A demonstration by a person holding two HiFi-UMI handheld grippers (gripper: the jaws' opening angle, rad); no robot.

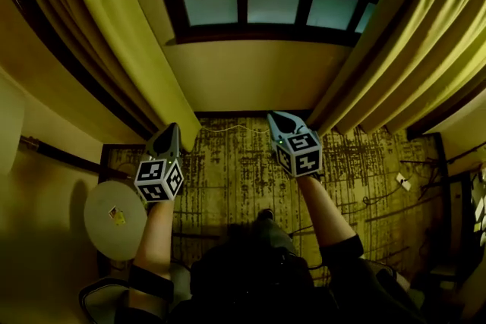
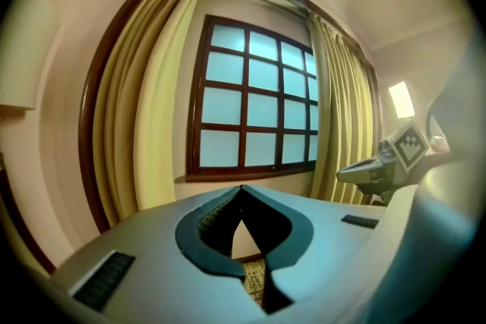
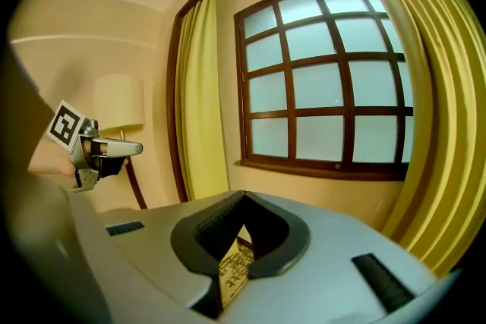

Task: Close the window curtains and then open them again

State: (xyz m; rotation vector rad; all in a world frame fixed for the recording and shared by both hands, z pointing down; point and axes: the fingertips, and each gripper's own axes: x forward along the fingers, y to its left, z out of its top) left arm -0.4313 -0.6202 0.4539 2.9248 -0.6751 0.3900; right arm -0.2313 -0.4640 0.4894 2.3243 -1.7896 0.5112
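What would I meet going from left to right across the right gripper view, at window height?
Left claw → left curtain → window → right curtain

Lived-in room — curtains (image 1: 114, 26), carpet (image 1: 235, 171), lamp (image 3: 118, 99)

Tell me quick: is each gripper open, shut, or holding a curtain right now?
Left gripper: closed, holding nothing.
Right gripper: closed, holding nothing.
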